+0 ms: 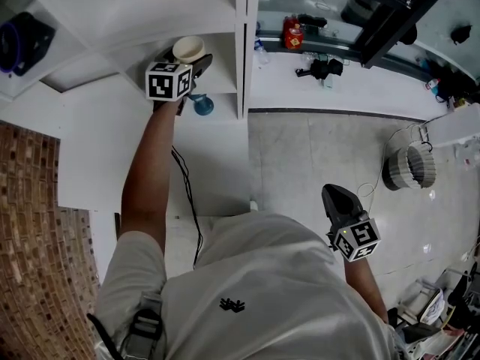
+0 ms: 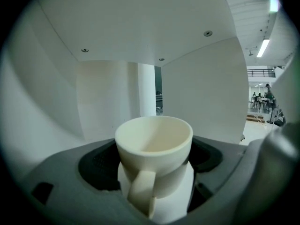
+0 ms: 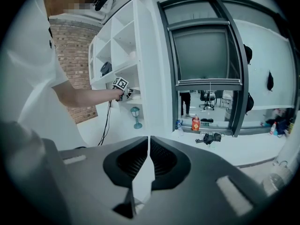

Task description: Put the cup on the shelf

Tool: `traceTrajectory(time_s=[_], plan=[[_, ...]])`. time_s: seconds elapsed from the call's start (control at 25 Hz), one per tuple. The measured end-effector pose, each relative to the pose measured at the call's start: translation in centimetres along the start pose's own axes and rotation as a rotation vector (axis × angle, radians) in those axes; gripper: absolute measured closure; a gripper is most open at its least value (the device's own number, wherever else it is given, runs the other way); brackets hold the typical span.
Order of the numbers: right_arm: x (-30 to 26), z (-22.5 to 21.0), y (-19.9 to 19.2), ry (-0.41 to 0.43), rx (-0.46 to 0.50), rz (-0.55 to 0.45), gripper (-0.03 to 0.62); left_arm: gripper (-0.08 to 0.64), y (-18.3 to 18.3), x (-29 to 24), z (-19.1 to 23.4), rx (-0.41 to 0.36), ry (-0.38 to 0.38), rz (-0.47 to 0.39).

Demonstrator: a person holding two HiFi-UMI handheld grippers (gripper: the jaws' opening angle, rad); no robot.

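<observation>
A cream cup [image 1: 187,49] with a handle sits upright between the jaws of my left gripper [image 1: 196,64], which is reached into a compartment of the white shelf [image 1: 221,17]. In the left gripper view the cup [image 2: 154,144] fills the space between the pads, its handle turned toward the camera, and the shelf's back wall [image 2: 108,93] stands close behind it. Whether the cup's base rests on the shelf board is hidden. My right gripper [image 1: 335,195] hangs low at the person's right side, its jaws [image 3: 149,146] closed together with nothing between them.
A small teal lamp-shaped ornament [image 1: 202,105] stands on the board below the cup's compartment. A black cable [image 1: 187,201] runs down the white wall. A dark object [image 1: 22,40] fills a compartment further left. The window sill [image 1: 352,81] holds a red can [image 1: 292,34]; a ribbed basket [image 1: 412,167] is on the floor.
</observation>
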State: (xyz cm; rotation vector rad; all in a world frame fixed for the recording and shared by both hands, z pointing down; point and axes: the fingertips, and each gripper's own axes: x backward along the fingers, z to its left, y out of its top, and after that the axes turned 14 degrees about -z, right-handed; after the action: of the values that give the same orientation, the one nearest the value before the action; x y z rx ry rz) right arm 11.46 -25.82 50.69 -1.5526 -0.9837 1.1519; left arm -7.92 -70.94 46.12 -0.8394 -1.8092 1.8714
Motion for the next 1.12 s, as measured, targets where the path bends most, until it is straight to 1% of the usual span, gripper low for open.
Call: traceTrajectory(time_s=[0.16, 0.32, 0.48, 0.64, 0.92, 1.0, 1.12], plan=[[-0.2, 0.1, -0.1, 0.008, -0.002, 0.0, 0.566, 0.127, 0.0, -0.1, 0.1, -0.005, 0.004, -0.011], [-0.2, -0.1, -0.1, 0.013, -0.001, -0.005, 0.566, 0.082, 0.1, 0.2, 0.5, -0.016, 0.033, -0.018], [0.1, -0.2, -0.1, 0.018, -0.003, -0.004, 0.566, 0.075, 0.3, 1.0, 0.3, -0.015, 0.042, -0.033], [0.4, -0.3, -0.2, 0.029, -0.001, -0.008, 0.566, 0.075, 0.6, 2.0, 0.2, -0.025, 0.07, -0.056], [1.6, -0.3, -0.3, 0.062, 0.004, -0.017, 0.566, 0.094, 1.1, 4.4, -0.4, -0.036, 0.125, -0.08], [2.2, -0.5, -0.4, 0.069, 0.006, -0.019, 0.566, 0.113, 1.3, 5.4, -0.7, -0.038, 0.149, -0.089], [3.2, -0.9, -0.4, 0.081, 0.006, -0.025, 0.566, 0.154, 1.7, 6.8, -1.1, -0.019, 0.194, -0.11]])
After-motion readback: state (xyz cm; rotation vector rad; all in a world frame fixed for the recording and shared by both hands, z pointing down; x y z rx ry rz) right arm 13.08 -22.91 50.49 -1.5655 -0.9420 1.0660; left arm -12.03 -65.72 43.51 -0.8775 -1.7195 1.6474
